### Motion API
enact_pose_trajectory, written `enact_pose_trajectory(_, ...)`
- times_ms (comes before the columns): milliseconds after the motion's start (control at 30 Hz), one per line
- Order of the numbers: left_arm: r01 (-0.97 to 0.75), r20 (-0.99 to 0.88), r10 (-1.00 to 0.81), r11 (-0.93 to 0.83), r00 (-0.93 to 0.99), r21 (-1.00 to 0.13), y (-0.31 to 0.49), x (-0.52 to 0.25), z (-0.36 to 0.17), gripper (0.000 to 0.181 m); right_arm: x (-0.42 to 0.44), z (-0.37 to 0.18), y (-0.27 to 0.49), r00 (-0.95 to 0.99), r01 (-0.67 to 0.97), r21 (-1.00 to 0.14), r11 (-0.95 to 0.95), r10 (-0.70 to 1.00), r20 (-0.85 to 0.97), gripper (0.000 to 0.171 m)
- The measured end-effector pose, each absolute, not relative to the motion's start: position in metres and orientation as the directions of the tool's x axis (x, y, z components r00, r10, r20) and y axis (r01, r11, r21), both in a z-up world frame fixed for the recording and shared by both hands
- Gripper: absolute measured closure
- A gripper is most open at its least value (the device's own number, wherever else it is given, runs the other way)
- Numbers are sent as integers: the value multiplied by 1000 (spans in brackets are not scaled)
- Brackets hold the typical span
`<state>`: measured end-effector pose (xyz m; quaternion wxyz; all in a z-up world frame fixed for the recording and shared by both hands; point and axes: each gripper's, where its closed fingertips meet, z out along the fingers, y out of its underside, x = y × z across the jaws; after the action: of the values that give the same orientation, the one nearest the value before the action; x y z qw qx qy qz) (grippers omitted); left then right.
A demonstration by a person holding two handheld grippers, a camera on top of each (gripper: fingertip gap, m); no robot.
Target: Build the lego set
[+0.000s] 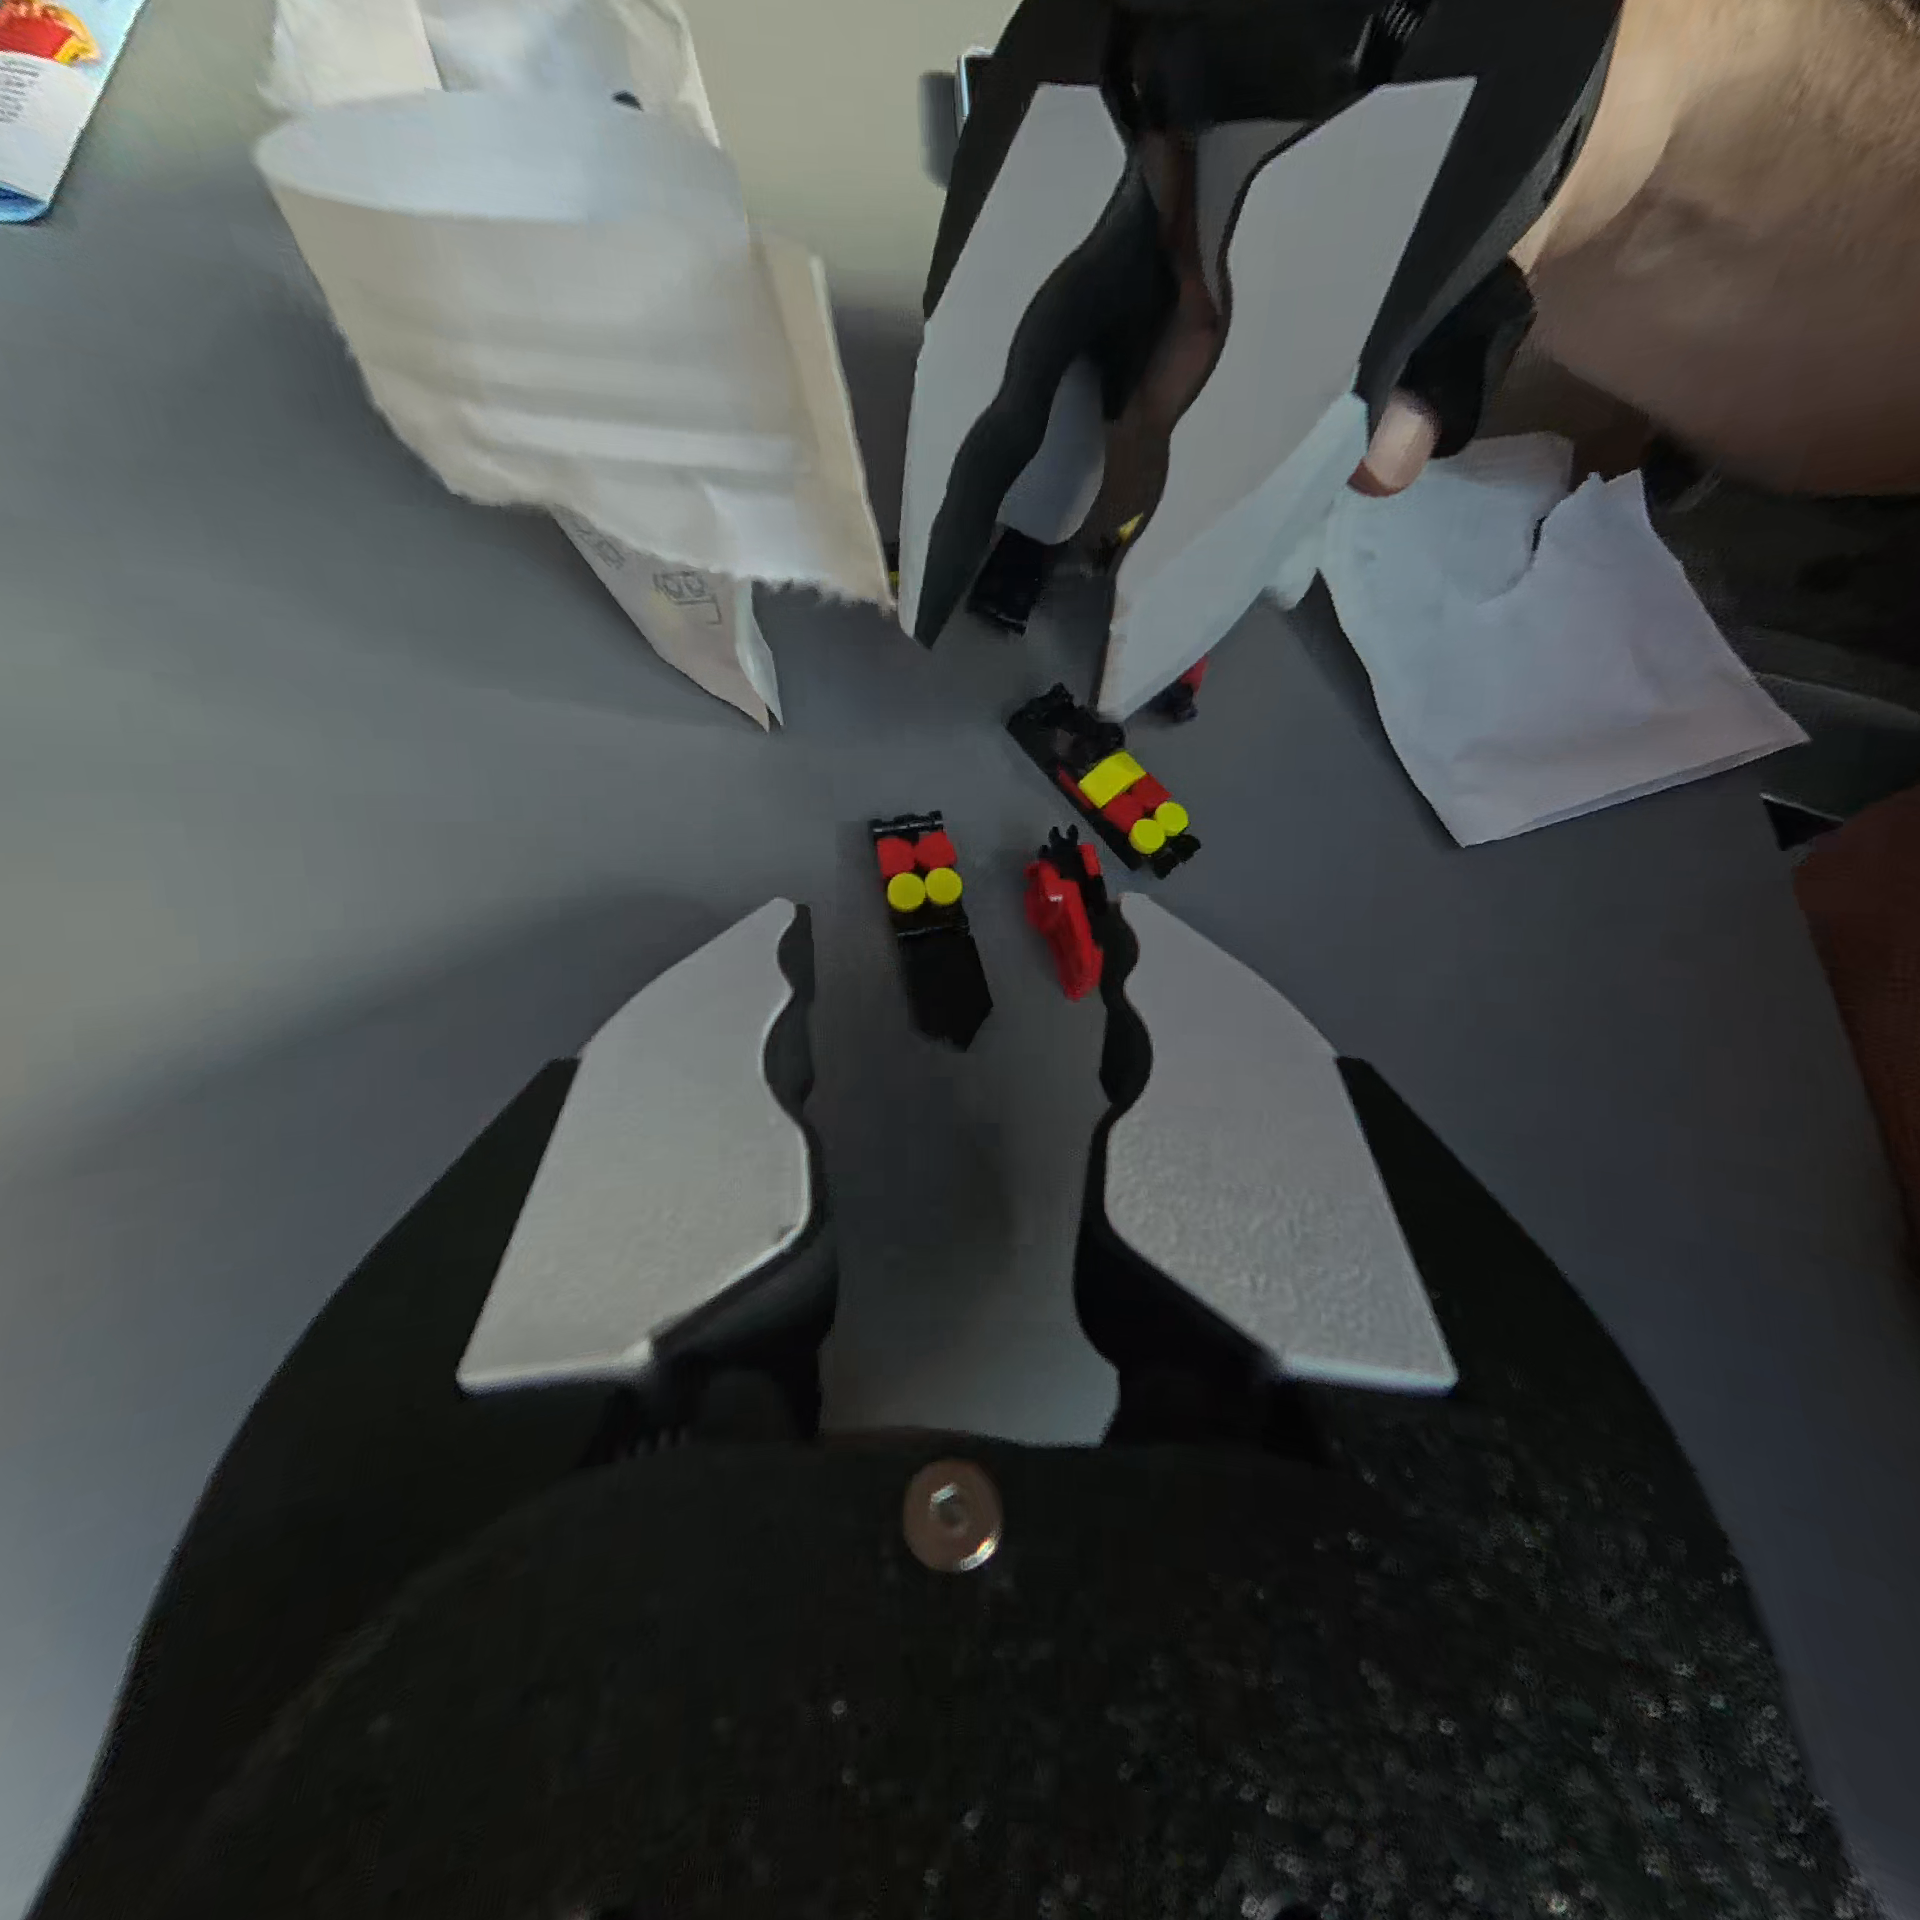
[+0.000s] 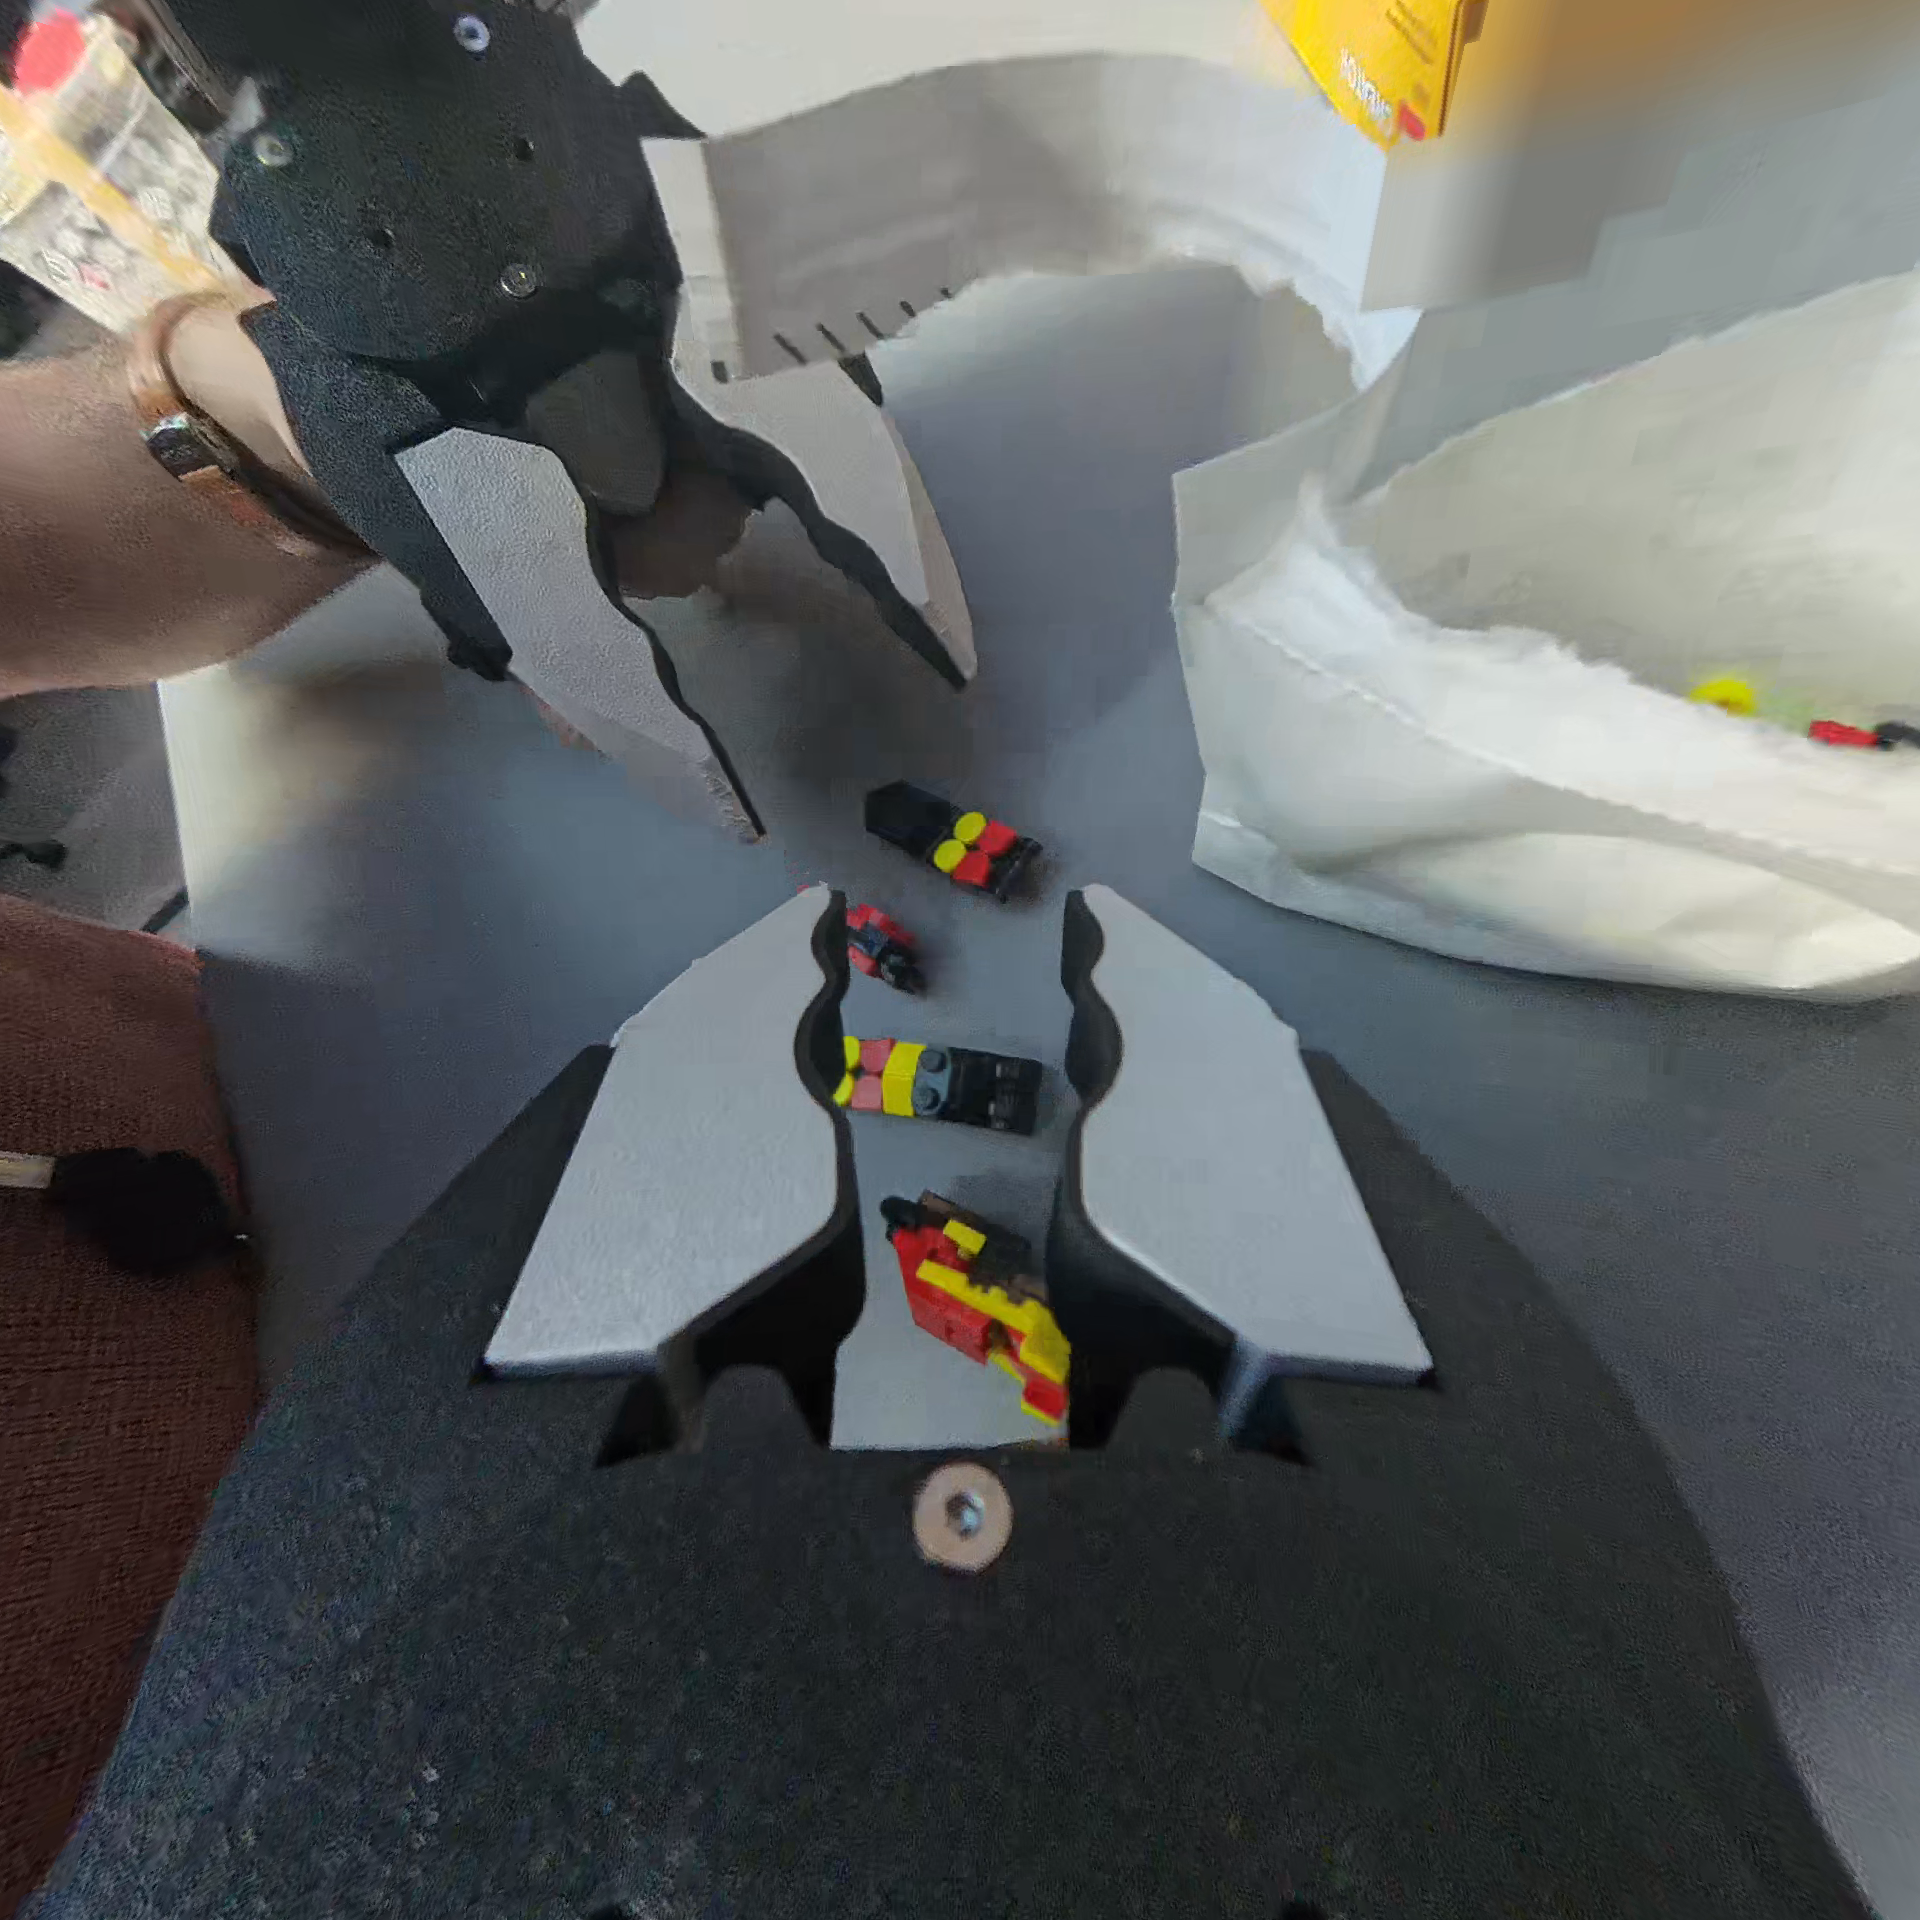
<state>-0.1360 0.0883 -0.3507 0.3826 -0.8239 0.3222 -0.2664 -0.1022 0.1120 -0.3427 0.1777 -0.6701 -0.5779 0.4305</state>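
a torn white paper bag (image 2: 1558,748) lies open on the grey desk (image 2: 1558,1195), with a yellow piece (image 2: 1723,694) and a red-and-black piece (image 2: 1844,734) inside. four small lego sub-builds sit loose on the desk: a black wedge with red and yellow studs (image 1: 928,914), a black strip with a yellow tile (image 1: 1110,781), a small red-and-black clip part (image 1: 1065,914), and a red-and-yellow stepped block (image 2: 987,1304). both the left gripper (image 1: 961,914) and right gripper (image 2: 945,904) are spread apart, empty, hovering over these pieces. a second white paper (image 1: 1548,665) lies nearby.
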Motion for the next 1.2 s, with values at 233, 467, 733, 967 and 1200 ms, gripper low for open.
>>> enact_pose_trajectory(233,-421,10,-690,-454,724,-785,63,-173,-354,139,-30,-311,145,110,530,-833,-156,987,-115,143)
enact_pose_trajectory(467,-545,-34,-728,-480,685,-687,85,-137,-379,144,-91,-346,118,-304,692,-606,393,919,251,148)
enact_pose_trajectory(733,-590,0,-796,-449,606,-672,88,-137,-383,165,-129,-378,107,-518,617,-606,502,839,167,144)
enact_pose_trajectory(967,-619,-58,-821,-381,568,-687,92,-135,-383,165,-129,-382,98,-530,630,-583,513,833,161,155)
enact_pose_trajectory(1200,-669,-163,-846,-269,508,-693,95,-135,-378,164,-132,-363,96,-482,540,-650,535,830,282,155)
